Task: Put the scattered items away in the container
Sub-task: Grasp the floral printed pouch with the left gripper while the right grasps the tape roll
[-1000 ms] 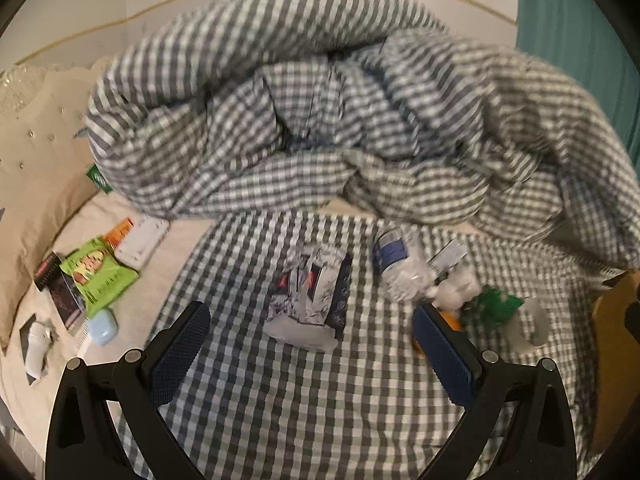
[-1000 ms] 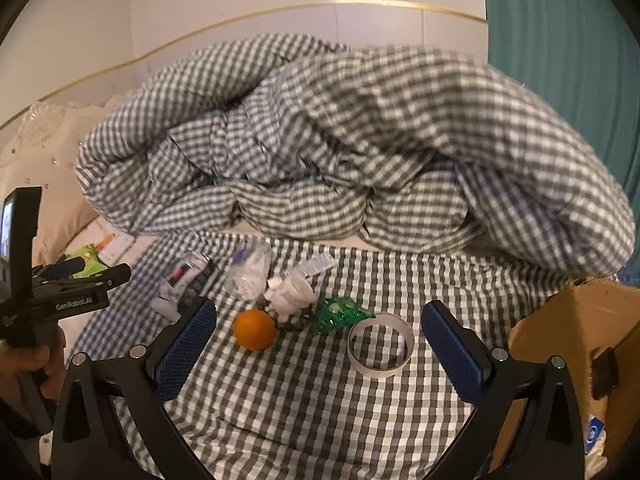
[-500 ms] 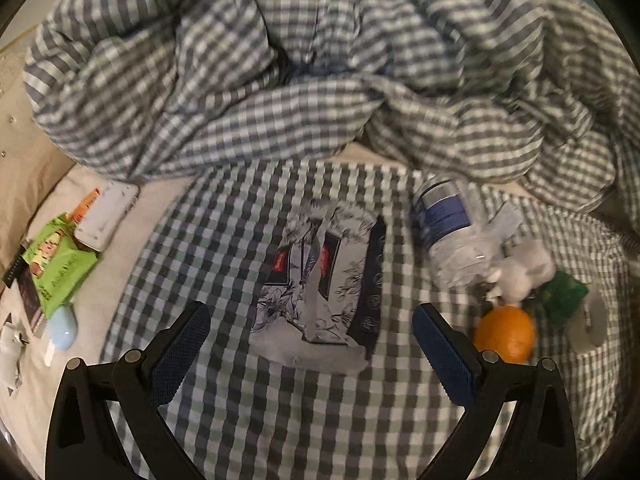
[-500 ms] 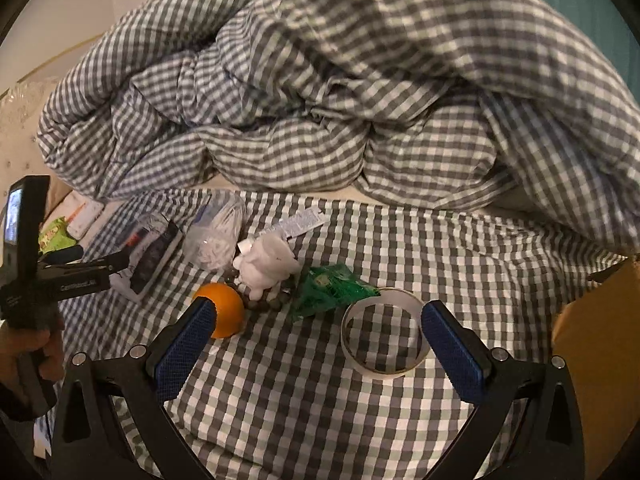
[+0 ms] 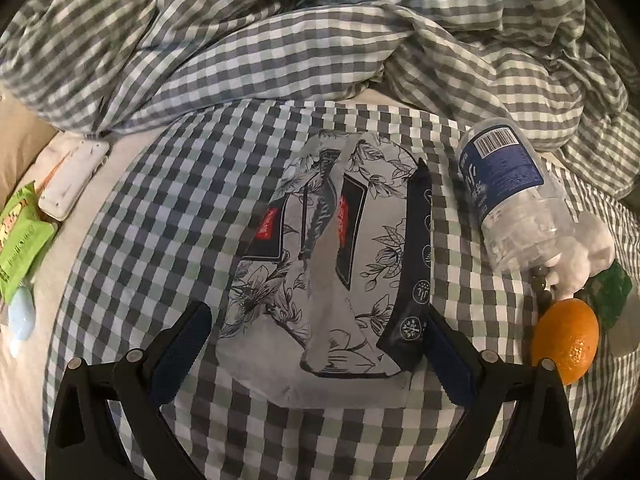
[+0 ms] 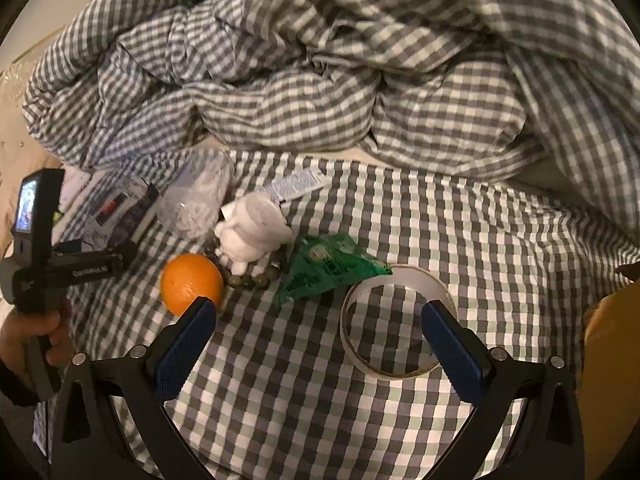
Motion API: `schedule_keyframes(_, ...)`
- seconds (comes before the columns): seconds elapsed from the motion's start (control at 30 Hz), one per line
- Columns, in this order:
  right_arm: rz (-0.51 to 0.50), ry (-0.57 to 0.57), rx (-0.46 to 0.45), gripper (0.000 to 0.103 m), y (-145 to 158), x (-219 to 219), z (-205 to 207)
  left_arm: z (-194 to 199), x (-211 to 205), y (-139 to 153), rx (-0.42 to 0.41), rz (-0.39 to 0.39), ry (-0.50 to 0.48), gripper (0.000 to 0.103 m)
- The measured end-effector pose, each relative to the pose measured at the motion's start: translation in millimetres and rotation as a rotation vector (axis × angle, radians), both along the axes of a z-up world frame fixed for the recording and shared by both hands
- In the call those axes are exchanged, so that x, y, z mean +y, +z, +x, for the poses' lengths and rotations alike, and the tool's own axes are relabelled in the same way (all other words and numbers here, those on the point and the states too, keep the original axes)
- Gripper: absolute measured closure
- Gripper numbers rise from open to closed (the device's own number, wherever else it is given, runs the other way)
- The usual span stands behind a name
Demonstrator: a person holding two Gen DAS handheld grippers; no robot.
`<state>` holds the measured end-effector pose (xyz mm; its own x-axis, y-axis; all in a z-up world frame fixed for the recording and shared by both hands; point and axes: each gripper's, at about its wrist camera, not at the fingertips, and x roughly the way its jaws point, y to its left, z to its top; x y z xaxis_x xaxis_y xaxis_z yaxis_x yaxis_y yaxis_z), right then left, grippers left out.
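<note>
Nothing appears tidied yet – every item visible lies loose on a checked bedsheet (image 5: 120, 216), and the container is at most a tan edge at the far right of the right wrist view, too cut off to be sure. The left tongs (image 5: 314, 346) are wide apart and empty, low over a flower-printed tissue pack (image 5: 332, 256) that sits between the two fingers, its near end level with the blue pads. The pack's long axis runs straight ahead, away from the tongs, leaning slightly right at the far end. Just right of it lies a clear water bottle (image 5: 512, 196), bottom end pointing away, neck end toward an orange (image 5: 566, 340) beside the right finger. The right tongs (image 6: 318, 346) are also apart and empty; a roll of tape (image 6: 394, 320) lies flat just ahead of the right finger, with a green packet (image 6: 328, 266) and a white toy figure (image 6: 252, 228) farther ahead. By my judgement, all the picking up remains.
</note>
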<state>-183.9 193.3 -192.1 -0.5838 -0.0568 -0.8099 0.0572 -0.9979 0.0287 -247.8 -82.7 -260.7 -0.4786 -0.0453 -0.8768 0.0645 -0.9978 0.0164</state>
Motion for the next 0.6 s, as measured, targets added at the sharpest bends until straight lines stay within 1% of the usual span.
schedule_keyframes(0.03,0.005,0.001,-0.011,0.001,-4,0,-2,-1,-1,-1,-0.004,0.001,0.002,0.011)
schedule_keyframes(0.1,0.019,0.001,-0.026,0.002,-12,1,-5,0,-2,-2,-0.001,0.003,0.005,0.015)
schedule_keyframes(0.13,0.029,-0.005,-0.033,0.004,-17,2,-7,2,-2,-1,0.011,-0.002,0.006,0.023)
schedule_keyframes(0.17,0.033,-0.008,-0.038,0.006,-20,3,-8,3,-2,0,0.017,-0.006,0.005,0.036)
schedule_keyframes(0.2,0.038,-0.016,-0.048,0.012,-25,5,-9,5,-3,1,0.020,-0.002,0.004,0.044)
schedule_keyframes(0.23,0.038,-0.022,-0.054,0.016,-27,6,-9,6,-4,2,0.020,0.002,0.008,0.049)
schedule_keyframes(0.27,0.035,-0.023,-0.063,0.017,-30,8,-10,7,-5,4,0.023,0.004,0.011,0.053)
schedule_keyframes(0.43,0.049,-0.026,-0.103,0.022,-45,13,-14,14,-11,12,0.039,0.018,0.029,0.061)
schedule_keyframes(0.53,0.057,-0.030,-0.132,0.024,-55,15,-17,19,-14,19,0.051,0.023,0.034,0.064)
schedule_keyframes(0.6,0.064,-0.033,-0.157,0.025,-63,16,-20,22,-9,25,0.063,0.025,0.035,0.064)
